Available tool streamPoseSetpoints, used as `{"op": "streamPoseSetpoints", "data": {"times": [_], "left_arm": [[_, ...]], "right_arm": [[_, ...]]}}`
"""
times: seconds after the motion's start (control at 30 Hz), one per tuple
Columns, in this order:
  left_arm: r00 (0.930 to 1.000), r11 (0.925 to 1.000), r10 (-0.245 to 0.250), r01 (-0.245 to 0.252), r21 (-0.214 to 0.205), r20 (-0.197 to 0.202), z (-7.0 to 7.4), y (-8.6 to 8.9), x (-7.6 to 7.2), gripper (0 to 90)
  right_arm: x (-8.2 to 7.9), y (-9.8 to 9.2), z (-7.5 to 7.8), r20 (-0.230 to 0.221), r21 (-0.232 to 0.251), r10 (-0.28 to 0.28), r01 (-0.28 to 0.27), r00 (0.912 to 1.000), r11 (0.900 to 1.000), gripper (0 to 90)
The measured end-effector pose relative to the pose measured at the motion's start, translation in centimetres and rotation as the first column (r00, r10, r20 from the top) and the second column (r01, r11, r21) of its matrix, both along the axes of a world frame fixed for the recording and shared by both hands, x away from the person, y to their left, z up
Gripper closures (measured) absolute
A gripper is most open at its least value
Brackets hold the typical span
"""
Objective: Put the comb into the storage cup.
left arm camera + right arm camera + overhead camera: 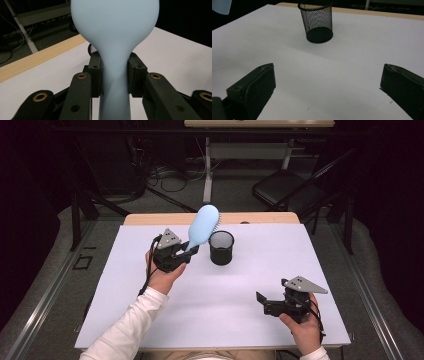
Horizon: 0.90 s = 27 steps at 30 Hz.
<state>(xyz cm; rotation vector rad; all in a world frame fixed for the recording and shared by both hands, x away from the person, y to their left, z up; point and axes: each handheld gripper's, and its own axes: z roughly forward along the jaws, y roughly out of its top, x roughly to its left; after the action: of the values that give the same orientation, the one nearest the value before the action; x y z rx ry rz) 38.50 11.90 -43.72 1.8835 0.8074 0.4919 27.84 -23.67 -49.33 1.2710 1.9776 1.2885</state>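
Dark room; desk frames, loose cables and a folding chair stand beyond the work area. White table with a wooden strip along its far edge; no clutter on it.

Largest object in hand: a light blue hairbrush, held up off the table at its left-centre, head pointing up and away, bristles facing the far side. In the left gripper view the smooth back of the head looms over the jaws.

Next: black mesh cup, upright on the table just right of the brush, apart from it. Looks empty. Likely the place for the brush, handle down.

Left gripper: clamped on the brush at the narrow neck where the handle widens into the head, one pad on each side, contact plain in the left gripper view.

Right gripper: low over the table at the near right, well apart from the cup, jaws spread wide, nothing between them.

Handling judgement:
- brush looks like rigid plastic, light, not fragile
- matte but smooth and rounded surface, so it could pivot or slide between flat pads
- head is the heavy end, so a neck grip keeps the weight close to the pads
- the mesh cup is light and may tip if the handle knocks its rim; the free right gripper could steady it.
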Motion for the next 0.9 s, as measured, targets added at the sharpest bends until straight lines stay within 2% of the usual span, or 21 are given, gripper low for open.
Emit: {"op": "streamPoseSetpoints", "data": {"times": [0.17,0.5,0.67,0.9], "left_arm": [[1.0000,1.0000,-0.002,0.002,-0.007,0.003,0.1,-0.1,0.0,69.6],[0.9999,0.9999,0.000,0.000,-0.017,0.011,0.1,-0.1,-0.1,69.5],[1.0000,0.9996,-0.002,0.002,-0.026,0.005,0.2,-0.2,0.0,69.6],[1.0000,0.9993,-0.001,0.002,-0.037,0.010,0.3,-0.2,-0.1,69.5]], "right_arm": [[0.7,0.2,0.6,-0.016,0.006,0.023,-0.023,0.9996,0.9997,0.0],[2.7,-0.6,2.3,-0.095,0.084,0.020,-0.012,0.9953,0.9964,0.0],[3.5,-0.8,2.9,-0.117,0.057,0.016,-0.010,0.9929,0.9983,0.0],[4.5,-0.8,3.7,-0.155,0.065,0.016,-0.006,0.9878,0.9979,0.0]]}}
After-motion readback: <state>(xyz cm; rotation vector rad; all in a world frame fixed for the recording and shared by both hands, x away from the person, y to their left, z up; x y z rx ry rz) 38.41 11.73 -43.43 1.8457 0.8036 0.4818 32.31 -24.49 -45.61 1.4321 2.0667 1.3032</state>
